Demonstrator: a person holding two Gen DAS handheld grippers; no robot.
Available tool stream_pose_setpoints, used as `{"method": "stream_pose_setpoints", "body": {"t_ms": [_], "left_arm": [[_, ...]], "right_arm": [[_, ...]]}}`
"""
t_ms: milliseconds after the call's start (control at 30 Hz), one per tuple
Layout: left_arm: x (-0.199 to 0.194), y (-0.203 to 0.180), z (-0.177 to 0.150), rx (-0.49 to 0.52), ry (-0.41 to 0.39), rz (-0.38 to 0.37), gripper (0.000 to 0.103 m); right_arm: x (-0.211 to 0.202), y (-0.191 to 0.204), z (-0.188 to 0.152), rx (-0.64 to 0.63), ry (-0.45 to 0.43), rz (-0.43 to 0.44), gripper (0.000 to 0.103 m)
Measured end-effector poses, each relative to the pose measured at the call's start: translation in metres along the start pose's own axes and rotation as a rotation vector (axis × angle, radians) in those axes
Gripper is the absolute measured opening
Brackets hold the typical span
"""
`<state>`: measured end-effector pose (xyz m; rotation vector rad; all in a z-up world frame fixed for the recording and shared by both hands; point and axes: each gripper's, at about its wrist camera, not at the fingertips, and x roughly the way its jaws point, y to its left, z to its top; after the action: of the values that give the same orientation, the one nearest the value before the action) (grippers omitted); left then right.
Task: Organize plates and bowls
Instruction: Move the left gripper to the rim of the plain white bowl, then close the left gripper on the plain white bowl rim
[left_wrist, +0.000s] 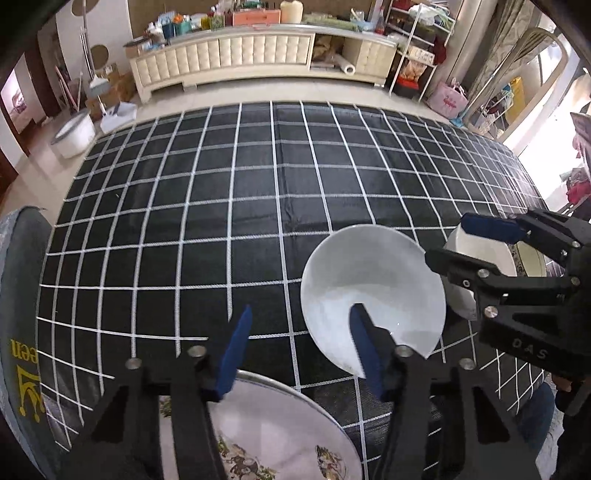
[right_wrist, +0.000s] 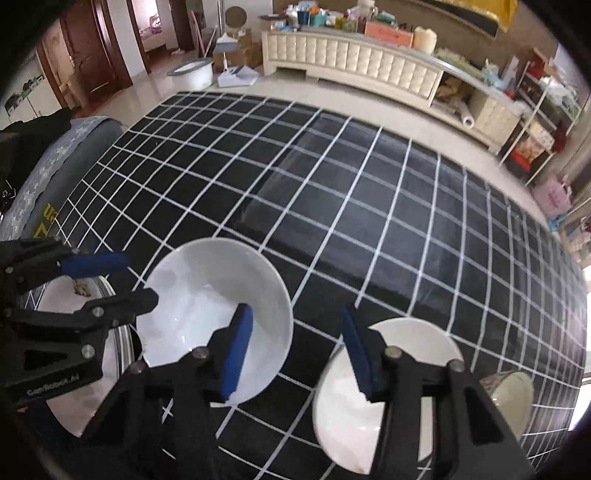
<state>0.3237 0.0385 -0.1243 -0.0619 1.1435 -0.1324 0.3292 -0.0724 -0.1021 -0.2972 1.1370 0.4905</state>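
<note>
Black tablecloth with white grid (left_wrist: 258, 206) covers the table. Behind it, pale tiled floor (left_wrist: 258, 90) and a long cream tufted cabinet (left_wrist: 221, 55) cluttered on top. White basin (left_wrist: 74, 134) left, wire shelving (left_wrist: 417, 48) right, dark wooden doors (right_wrist: 92, 48), daylight from right.

1. Two plain white bowls: one bowl (right_wrist: 214, 314) sits at about 8 o'clock in the right wrist view, and a second bowl (right_wrist: 384, 391) at about 5 o'clock; the two are near each other but apart.
2. One decorated plate (left_wrist: 280, 435) with printed figures lies at 6 o'clock in the left wrist view.
3. One further dish with a patterned rim (left_wrist: 532, 258) shows at 3 o'clock in the left wrist view, mostly hidden; whether it is a plate or a bowl cannot be told.
4. Two grippers: the left gripper (left_wrist: 301, 332) and the right gripper (right_wrist: 295, 332), each with two blue-padded fingers spread apart.
5. One black tablecloth with a white grid (left_wrist: 221, 206).
</note>
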Motion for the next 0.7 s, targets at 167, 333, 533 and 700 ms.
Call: {"method": "stream_pose_setpoints", "body": {"t_ms": [167, 333, 533, 700], "left_arm": [[0.019, 0.001, -0.003, 0.0, 0.064, 0.003, 0.029], [0.024, -0.002, -0.008, 0.004, 0.068, -0.011, 0.024], [0.029, -0.01, -0.009, 0.019, 0.078, -0.021, 0.011], [0.029, -0.014, -0.009, 0.016, 0.08, -0.015, 0.011]], "right_arm": [[0.013, 0.001, -0.004, 0.001, 0.035, 0.005, 0.034], [0.023, 0.005, -0.008, 0.004, 0.064, 0.013, 0.02], [0.021, 0.007, -0.012, 0.047, 0.047, 0.027, 0.012], [0.014, 0.005, -0.014, 0.103, 0.024, 0.027, 0.011]]}}
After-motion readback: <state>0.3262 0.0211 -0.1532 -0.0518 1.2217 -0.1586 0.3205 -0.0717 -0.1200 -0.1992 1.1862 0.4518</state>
